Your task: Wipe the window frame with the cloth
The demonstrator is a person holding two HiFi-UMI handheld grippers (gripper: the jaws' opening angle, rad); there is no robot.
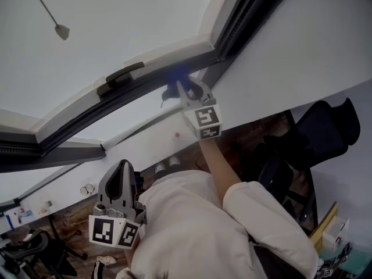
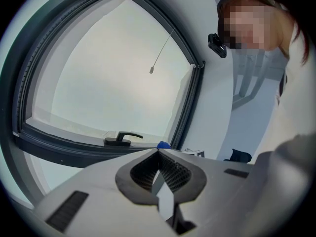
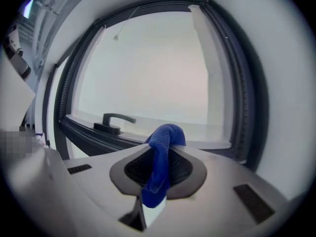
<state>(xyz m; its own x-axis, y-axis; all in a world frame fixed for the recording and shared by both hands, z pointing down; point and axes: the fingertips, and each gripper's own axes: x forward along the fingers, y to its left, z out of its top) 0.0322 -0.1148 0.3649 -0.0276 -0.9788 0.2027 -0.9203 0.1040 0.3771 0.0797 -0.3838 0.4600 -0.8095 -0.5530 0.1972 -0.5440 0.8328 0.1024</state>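
**Right claw holds cloth up at the frame**

The right claw (image 3: 159, 149) is clenched on a blue cloth (image 3: 162, 154). The cloth bunches above the tips and hangs down between the jaws. In the head view this claw is raised to the dark lower rail of the frame (image 1: 75, 124), with the cloth at its tip close against the rail; whether the two touch cannot be told. A black handle (image 1: 122, 74) sits on the same rail, to the left of the claw, and the frame's corner lies just to its right.

The left claw (image 2: 159, 152) hangs lower, beside the person's torso and well apart from the frame. Its jaws meet tip to tip with nothing between them, and it points up toward the window. A thin cord (image 1: 61, 32) with a small weight hangs before the pane, above both claws.
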